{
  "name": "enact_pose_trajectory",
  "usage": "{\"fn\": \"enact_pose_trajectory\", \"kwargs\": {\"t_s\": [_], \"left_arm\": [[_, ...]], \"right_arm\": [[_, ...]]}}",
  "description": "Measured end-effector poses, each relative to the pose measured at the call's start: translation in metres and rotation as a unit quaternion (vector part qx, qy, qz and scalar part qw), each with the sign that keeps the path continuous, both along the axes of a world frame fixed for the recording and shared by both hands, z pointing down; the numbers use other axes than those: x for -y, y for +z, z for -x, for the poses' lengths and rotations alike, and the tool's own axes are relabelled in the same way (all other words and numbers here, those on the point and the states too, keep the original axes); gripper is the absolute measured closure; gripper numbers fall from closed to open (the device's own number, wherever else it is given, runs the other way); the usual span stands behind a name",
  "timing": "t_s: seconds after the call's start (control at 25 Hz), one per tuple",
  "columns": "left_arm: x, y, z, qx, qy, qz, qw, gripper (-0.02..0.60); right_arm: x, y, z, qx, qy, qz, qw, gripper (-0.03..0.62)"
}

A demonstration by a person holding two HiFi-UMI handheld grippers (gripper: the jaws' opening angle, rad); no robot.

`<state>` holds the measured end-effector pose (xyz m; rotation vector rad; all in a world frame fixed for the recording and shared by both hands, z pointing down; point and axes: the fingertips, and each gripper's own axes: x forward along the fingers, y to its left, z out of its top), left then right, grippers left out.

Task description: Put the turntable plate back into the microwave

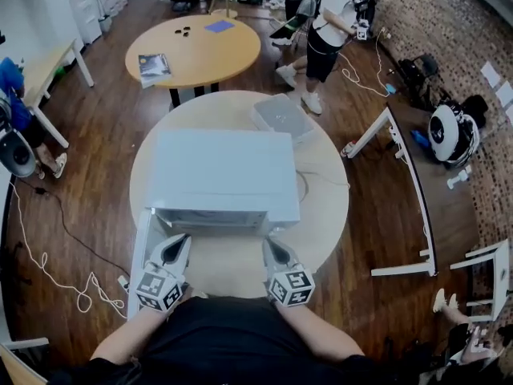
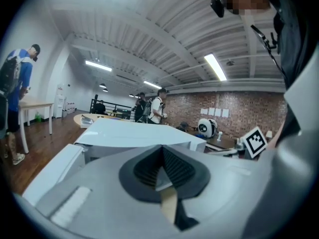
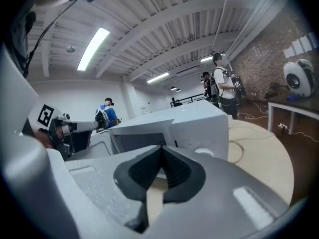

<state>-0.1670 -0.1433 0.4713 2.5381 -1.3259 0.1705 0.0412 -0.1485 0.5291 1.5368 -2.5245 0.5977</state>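
Observation:
The white microwave point(image 1: 220, 171) stands on a round pale table point(image 1: 329, 215), its door point(image 1: 141, 247) swung open to the left and the dark cavity point(image 1: 212, 219) facing me. Behind it at the right lies a clear, glassy object point(image 1: 282, 117); I cannot tell if it is the turntable plate. My left gripper point(image 1: 173, 252) hangs before the cavity's left corner, jaws shut and empty point(image 2: 162, 149). My right gripper point(image 1: 277, 253) is at the right corner, also shut with nothing in it point(image 3: 161, 149). Each gripper view shows the microwave point(image 2: 134, 136) point(image 3: 194, 126) just ahead.
A cable point(image 1: 309, 184) loops on the table to the right of the microwave. Beyond stands a round wooden table point(image 1: 192, 50) with a book point(image 1: 154, 66). A person point(image 1: 333, 22) stands at the back, a white table frame point(image 1: 401, 159) lies at right, and cords point(image 1: 48, 271) trail on the floor.

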Motion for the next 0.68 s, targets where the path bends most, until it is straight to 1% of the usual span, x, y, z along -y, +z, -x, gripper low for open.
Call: {"fn": "enact_pose_trajectory", "kwargs": {"t_s": [0.2,0.44,0.68], "left_arm": [[0.004,-0.001,-0.015,0.003,0.020,-0.006,0.9998,0.578],[0.001,-0.002,-0.020,0.009,0.039,-0.007,0.9992,0.578],[-0.002,-0.009,-0.022,0.008,0.044,-0.014,0.9989,0.578]], "right_arm": [[-0.008,0.004,-0.018,0.006,0.022,0.002,1.000,0.592],[-0.010,0.005,-0.010,0.012,0.022,-0.008,1.000,0.592],[-0.017,0.002,-0.009,0.008,0.017,-0.016,1.000,0.592]]}}
